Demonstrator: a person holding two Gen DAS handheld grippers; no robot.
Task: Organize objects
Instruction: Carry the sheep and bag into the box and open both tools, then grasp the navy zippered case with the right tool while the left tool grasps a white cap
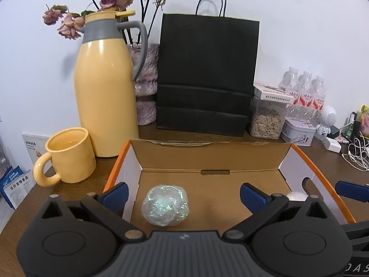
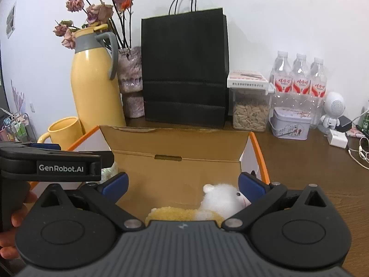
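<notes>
While both hand-held grippers gape wide, empty: brown wood desk, white wall behind.

Three water bottles, one black paper bag, one yellow thermos, one yellow mug, one cardboard box, one plush toy, one shiny ball.

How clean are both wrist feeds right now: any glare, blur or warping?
Left wrist: sharp; glare streaks on the yellow thermos, sparkle on the iridescent ball, dark fisheye corners. Right wrist: sharp too; the black paper bag bows outward, and the white plush toy looks slightly washed out.
</notes>
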